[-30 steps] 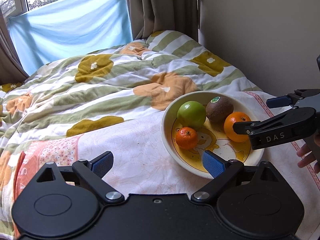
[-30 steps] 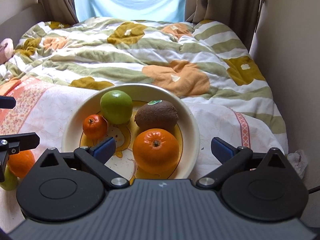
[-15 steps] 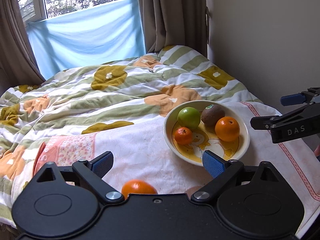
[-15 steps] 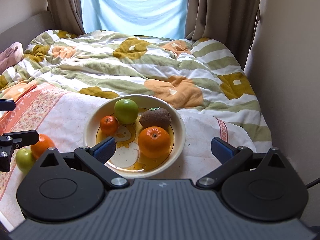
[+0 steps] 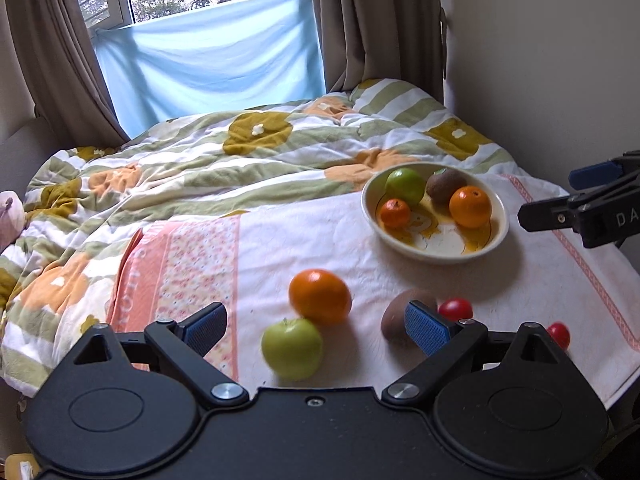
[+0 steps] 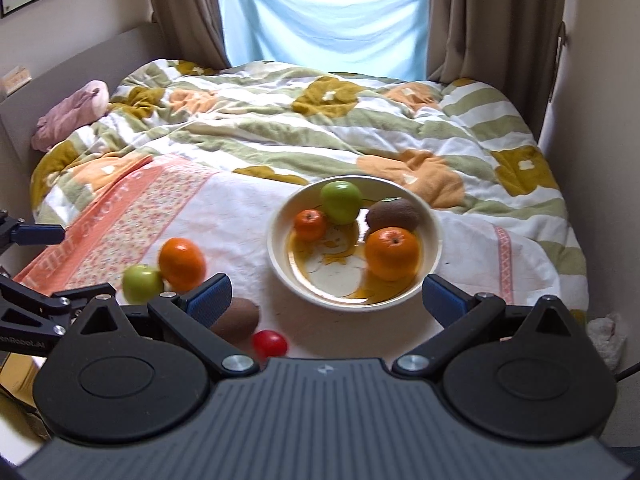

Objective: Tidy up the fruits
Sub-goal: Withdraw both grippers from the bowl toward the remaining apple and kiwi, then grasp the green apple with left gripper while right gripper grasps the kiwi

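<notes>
My left gripper (image 5: 316, 326) has its jaws spread wide and holds nothing; a green apple (image 5: 292, 347) sits right between the blue pads (image 5: 206, 326), untouched, with an orange (image 5: 320, 297) touching it just beyond. A brown kiwi (image 5: 396, 318) lies partly behind my right-hand pad, and a small red fruit (image 5: 455, 309) rests just past that pad; a second red one (image 5: 559, 334) peeks out farther right, partly hidden by the gripper body. I can't tell what kind of fruit the red ones are.

My right gripper (image 6: 326, 298) is also wide apart and empty. The cream bowl (image 6: 434, 236) lies straight ahead between its jaws, resting on the white towel (image 6: 240, 216) spread over the striped floral quilt (image 6: 360, 120). In the bowl I see a green apple (image 6: 341, 202) at the far side, a kiwi (image 6: 393, 214) to its right, a large orange (image 6: 392, 254) nearest the right jaw, and a small mandarin (image 6: 310, 224) on the left. The loose apple, orange and kiwi lie outside the bowl, off the left jaw in this view.
</notes>
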A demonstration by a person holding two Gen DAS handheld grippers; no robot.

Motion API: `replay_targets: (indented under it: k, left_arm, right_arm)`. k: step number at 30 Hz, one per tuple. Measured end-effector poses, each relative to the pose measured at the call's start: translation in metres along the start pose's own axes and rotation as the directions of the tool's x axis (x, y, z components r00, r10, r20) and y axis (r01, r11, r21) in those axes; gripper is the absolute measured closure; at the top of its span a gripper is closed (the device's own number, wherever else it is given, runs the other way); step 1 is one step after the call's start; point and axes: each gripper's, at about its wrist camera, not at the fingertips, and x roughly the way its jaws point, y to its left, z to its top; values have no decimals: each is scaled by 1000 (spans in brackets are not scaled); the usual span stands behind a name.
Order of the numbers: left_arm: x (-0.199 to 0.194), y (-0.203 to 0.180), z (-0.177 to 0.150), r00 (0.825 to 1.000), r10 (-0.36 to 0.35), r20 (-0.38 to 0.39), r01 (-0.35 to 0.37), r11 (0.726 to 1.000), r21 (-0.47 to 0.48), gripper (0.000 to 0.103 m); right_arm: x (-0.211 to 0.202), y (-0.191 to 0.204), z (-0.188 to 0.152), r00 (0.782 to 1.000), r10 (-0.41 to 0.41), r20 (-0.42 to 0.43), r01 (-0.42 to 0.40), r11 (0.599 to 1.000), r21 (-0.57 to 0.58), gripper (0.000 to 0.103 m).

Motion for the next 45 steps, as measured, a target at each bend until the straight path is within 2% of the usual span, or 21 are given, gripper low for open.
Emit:
replay_targets:
  k: [8, 15, 24, 37, 41, 45]
  left_arm:
    - [2, 24, -17, 1000, -6, -28, 7, 999, 34, 5]
    - [32, 48, -24, 993, -87, -79, 90, 995, 41, 6]
    - [78, 53, -28, 973, -184, -139, 192, 980, 46, 16]
    - [113, 53, -26, 953, -249, -174, 256, 967, 17, 30]
    - [118, 52, -29, 946, -260, -194, 268, 963, 18, 42]
    - [118, 54, -31, 945, -269, -185, 277, 961, 17, 42]
  right_arm:
    - [13, 40, -10, 999, 34, -26, -34, 999, -24, 0]
    - [43, 67, -22, 998, -4, -64, 1, 999, -47, 0]
    - [76, 80, -36, 994, -11, -107, 2, 997, -81, 0]
    - [107, 87, -40, 990, -8, -144, -6, 995, -99, 0]
    - [113, 88, -39, 988, -1, -151, -14, 995, -96, 0]
    - [120, 90, -39, 987, 7, -161, -22, 995, -95, 0]
